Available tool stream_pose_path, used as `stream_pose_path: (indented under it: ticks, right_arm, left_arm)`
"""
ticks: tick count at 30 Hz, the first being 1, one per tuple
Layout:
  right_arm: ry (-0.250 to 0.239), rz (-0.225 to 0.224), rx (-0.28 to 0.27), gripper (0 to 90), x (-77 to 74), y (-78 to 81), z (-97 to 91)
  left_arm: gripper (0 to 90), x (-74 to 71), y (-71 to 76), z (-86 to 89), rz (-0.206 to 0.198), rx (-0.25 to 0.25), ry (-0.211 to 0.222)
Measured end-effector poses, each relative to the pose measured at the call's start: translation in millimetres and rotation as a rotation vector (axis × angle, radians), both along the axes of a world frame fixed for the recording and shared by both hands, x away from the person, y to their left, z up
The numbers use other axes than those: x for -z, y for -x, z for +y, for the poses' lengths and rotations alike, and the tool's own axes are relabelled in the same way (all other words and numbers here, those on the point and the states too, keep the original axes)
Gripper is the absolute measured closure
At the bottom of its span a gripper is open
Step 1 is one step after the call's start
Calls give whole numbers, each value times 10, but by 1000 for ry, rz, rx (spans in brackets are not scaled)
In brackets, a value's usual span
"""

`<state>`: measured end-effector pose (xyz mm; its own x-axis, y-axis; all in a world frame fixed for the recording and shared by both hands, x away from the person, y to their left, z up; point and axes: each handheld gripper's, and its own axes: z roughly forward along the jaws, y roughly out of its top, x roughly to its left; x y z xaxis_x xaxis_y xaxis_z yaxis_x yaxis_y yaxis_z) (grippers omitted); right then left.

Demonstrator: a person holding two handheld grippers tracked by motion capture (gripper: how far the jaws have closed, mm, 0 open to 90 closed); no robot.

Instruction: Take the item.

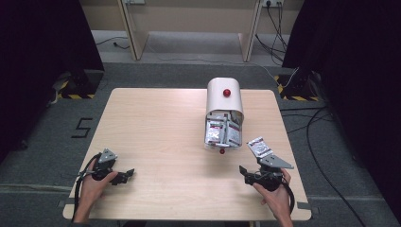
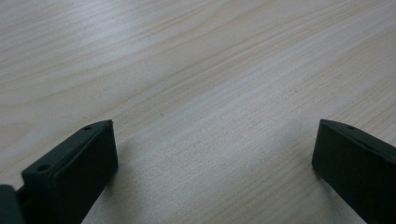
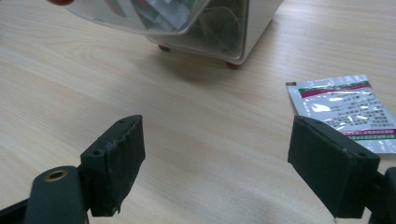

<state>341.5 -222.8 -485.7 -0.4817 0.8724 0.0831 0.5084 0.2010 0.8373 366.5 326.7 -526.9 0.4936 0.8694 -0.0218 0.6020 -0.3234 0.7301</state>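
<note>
Sachet flat on the worktop near the box, just off the right gripper past its right-hand jaw, long axis slanting away; both grippers' jaws spread and empty, left gripper well apart across the worktop.

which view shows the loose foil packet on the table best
The right gripper view: the packet lies flat and close beyond the right gripper, its red and green print plain. The high view shows it small, between the dispenser box and that gripper.
</note>
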Motion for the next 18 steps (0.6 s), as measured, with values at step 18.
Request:
stream_pose_path:
  ticks: [18]
  right_arm:
    - [3, 30, -5, 198, 140, 186, -35]
  left_arm:
    - [0, 0, 0, 0, 0, 0, 0]
